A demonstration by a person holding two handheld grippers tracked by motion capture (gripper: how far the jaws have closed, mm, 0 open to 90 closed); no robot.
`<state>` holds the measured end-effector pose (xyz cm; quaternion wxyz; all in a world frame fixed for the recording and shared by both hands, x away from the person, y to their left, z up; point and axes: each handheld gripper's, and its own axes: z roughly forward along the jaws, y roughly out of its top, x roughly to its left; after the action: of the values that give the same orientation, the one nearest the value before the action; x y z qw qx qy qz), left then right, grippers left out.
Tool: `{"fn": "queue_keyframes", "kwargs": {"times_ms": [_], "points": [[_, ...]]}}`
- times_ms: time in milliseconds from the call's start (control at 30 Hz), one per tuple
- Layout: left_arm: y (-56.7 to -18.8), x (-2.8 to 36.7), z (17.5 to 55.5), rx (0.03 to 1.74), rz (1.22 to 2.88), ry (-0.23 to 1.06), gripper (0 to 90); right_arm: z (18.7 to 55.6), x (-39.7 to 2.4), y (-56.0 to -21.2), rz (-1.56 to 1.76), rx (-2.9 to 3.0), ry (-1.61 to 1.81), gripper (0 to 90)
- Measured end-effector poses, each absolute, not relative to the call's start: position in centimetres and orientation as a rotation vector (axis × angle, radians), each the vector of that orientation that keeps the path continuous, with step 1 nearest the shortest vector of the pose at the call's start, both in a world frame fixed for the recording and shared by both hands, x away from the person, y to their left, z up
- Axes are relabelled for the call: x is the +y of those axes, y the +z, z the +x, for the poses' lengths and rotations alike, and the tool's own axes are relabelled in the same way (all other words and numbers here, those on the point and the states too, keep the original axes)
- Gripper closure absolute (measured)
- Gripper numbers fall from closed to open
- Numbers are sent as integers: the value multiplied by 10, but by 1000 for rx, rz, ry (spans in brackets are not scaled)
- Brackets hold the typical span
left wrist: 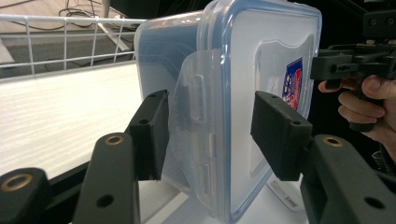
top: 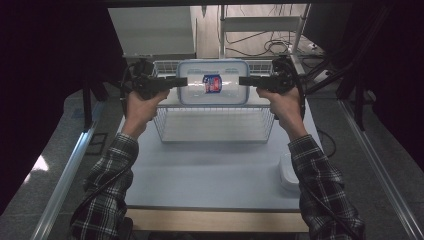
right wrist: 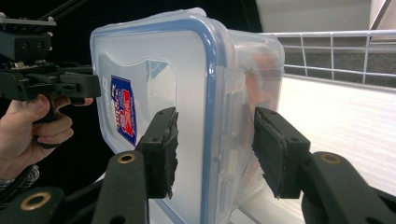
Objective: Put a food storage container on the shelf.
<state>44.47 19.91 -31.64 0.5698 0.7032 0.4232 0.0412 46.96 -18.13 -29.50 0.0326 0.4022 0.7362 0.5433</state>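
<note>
I have the lidded plastic container (top: 213, 82) in the upper middle of the high view, over the wire basket (top: 215, 125), its long axis running left to right between my hands. The left gripper (top: 176, 81) clamps its left short end and the right gripper (top: 248, 81) its right end, each pair of jaws clenched across the lid edge and side latch. Both hands sit equally near, so lowering depends on keeping them level.

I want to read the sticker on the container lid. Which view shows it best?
The high view: the sticker faces the camera whole, though small. The left gripper view shows the sticker edge-on, partly hidden behind a black pad. The right gripper view shows it larger but slanted.
</note>
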Motion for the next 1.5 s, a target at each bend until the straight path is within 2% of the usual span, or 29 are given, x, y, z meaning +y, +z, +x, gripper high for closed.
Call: {"fn": "queue_keyframes", "kwargs": {"times_ms": [133, 267, 400, 533, 633, 733, 800, 1233, 1500], "points": [[-318, 195, 445, 1014, 1685, 167, 451, 471, -180, -296, 1230, 2259, 1654, 492], [-321, 188, 447, 1035, 1732, 214, 479, 472, -177, -296, 1241, 2253, 1614, 450], [-323, 189, 450, 1051, 1711, 186, 479, 478, -179, -300, 1283, 2238, 1642, 446], [-323, 189, 448, 1048, 1711, 177, 479, 481, -180, -299, 1313, 2215, 1656, 452], [-325, 190, 449, 1057, 1684, 154, 469, 480, -174, -297, 1301, 2182, 1545, 471], [-326, 194, 450, 1064, 1661, 160, 470, 481, -170, -298, 1291, 2169, 1514, 509], [-324, 194, 449, 1070, 1648, 208, 538, 481, -169, -299, 1296, 2155, 1499, 531], [-320, 187, 450, 1062, 1685, 306, 518, 478, -170, -302, 1273, 2157, 1522, 529], [-318, 186, 440, 1012, 1689, 343, 323, 464, -177, -304, 1187, 2164, 1549, 411]]}}
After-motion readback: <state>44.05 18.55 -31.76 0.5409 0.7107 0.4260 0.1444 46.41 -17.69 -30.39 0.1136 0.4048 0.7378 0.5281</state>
